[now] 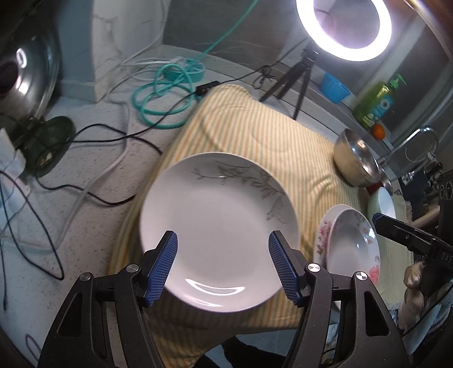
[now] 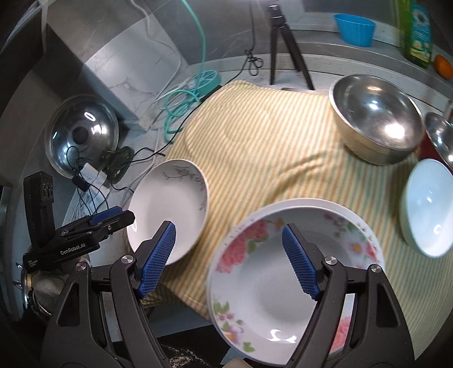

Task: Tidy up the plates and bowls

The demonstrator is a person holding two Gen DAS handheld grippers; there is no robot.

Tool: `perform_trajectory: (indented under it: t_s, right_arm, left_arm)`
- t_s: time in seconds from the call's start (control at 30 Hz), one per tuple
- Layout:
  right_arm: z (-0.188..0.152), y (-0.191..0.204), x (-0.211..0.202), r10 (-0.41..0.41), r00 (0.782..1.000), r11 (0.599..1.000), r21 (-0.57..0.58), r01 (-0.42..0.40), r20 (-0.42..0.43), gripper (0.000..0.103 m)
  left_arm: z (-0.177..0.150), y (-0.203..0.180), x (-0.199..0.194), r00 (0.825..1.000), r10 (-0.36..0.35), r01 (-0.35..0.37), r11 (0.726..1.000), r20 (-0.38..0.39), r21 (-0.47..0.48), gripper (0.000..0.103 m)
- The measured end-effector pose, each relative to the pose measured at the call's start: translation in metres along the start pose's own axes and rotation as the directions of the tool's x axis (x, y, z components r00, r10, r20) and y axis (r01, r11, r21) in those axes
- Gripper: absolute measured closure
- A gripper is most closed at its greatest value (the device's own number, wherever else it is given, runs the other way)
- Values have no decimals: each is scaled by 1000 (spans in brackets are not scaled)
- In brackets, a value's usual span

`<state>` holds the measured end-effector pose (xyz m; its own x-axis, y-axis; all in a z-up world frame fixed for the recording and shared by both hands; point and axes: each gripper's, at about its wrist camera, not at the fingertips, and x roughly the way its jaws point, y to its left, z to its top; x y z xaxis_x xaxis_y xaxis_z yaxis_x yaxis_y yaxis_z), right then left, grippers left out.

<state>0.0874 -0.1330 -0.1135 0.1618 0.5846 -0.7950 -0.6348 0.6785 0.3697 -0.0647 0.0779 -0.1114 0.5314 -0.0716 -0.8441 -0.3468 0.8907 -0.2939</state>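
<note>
My left gripper (image 1: pixel 222 264) hung with its jaws apart over the white plate with a grey leaf print (image 1: pixel 218 230), its ribbed blue pads (image 1: pixel 162 269) clear of the glossy, shallow round dish. My right gripper (image 2: pixel 228 261) also stood open and empty above the flowered plate (image 2: pixel 294 286), a deep, shiny plate with pink blossoms round its rim, which sat nested on another plate of the same pattern. Both lay on the yellow striped cloth (image 2: pixel 254 141), soft and slightly rumpled, spread on a speckled counter (image 1: pixel 93 175).

Further back on the cloth stood a large steel bowl (image 2: pixel 376 119), smooth and mirror-bright, with a second steel bowl (image 2: pixel 440 136) just beside it at the edge of view. A plain white bowl (image 2: pixel 427 206) sat near the flowered plates on the right.

Around them I saw a black tripod (image 2: pixel 283 45) holding a lit ring lamp (image 1: pixel 344 27), a coiled teal cable (image 1: pixel 161 96), loose black wires, a glass pot lid (image 2: pixel 82 133), a blue cup (image 2: pixel 355 28) and a green soap bottle (image 1: pixel 376 102).
</note>
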Motion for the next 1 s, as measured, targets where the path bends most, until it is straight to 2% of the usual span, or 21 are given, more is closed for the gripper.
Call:
perform_trajectory:
  t_s: [0.3,0.33,0.4,0.5,0.8,0.93,1.0]
  right_arm:
    - [17,22,41,39,997,998,-37,-42,-72,24]
    - [19,23,47,38,996,998,-38,-42,-84,26]
    - [22,24,57,44,993,998,-30,-47,-110,39]
    - [24,24,70,57,988,998,-16,-60,-145,51]
    - [27,21,94,55,978,998,1,-56,-200,73]
    - [29,20,101,51,976,999,7,-51,-213,77]
    - [29,20,105,55,974,998,9,-54,-220,85]
  left_arm:
    - [-8,45,3,1000,25,-25,993,-3,-119,37]
    - [-8,47,4,1000,21,-21,992,-6,-128,39]
    - [-9,52,6,1000,15,-17,990,-11,-138,40]
    - [-10,57,9,1000,-1,-2,988,-21,-152,50]
    - [-12,67,21,998,-44,34,980,-49,-194,73]
    - [-11,67,23,997,-51,39,980,-54,-197,74]
    - [-10,67,24,997,-52,40,980,-55,-195,77]
